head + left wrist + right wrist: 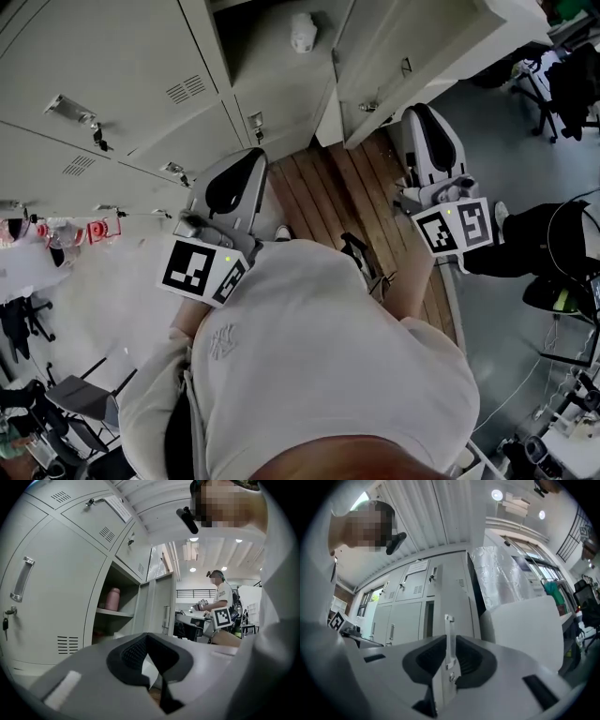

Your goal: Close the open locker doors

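Workshop with grey lockers (pixel 103 75)

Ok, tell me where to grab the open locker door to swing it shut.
Take the upright bar handle on the open locker door, near its free edge. The bar stands vertical and proud of the panel, so it is probably best to come at the door's outer face with the jaws level, one on each side of the bar. The right gripper, jaws open, is lined up with it.

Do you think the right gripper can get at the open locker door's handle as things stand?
Probably yes: the right gripper has its jaws apart, and the open locker door stands edge-on ahead, its handle lined up with the gap; nothing visible blocks it.
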Demonstrator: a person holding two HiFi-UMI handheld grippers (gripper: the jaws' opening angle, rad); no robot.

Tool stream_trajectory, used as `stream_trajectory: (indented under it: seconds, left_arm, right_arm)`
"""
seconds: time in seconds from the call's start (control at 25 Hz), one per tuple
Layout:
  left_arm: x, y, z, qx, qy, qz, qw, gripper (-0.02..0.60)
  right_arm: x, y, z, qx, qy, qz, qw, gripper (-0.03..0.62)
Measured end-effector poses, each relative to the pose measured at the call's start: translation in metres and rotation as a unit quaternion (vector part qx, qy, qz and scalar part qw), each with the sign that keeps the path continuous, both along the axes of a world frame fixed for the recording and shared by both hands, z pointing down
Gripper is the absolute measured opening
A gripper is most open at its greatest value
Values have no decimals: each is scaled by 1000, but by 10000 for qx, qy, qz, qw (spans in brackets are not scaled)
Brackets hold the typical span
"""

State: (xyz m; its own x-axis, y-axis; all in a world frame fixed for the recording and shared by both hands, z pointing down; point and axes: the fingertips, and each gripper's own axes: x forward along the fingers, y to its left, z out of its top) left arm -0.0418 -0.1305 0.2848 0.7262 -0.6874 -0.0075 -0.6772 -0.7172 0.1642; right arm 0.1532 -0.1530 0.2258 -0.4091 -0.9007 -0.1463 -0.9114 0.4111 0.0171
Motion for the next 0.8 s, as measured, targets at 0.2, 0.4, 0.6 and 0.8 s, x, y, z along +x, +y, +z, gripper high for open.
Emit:
stream_trajectory:
  seconds: [0.2,0.4,0.6,0.8]
  left_arm:
    - [-14,-4,3,-42,-27,-265,9996,-2]
    - [-27,-6,3,-45,-38,-491,9988,-3]
    - [-37,-5,3,-33,-51,-637,9979,-2]
    - [-46,-4,7,-26,-62,-792,9968,-2]
  right_arm:
    - [-3,-8,-4,67,-436,-247,9987,28]
    - [-25,-15,-5,48,-652,-728,9952,28]
    - [-51,-22,-6,30,-754,-1249,9893,34]
    - [-78,-31,-1,-46,-687,-1645,9840,43]
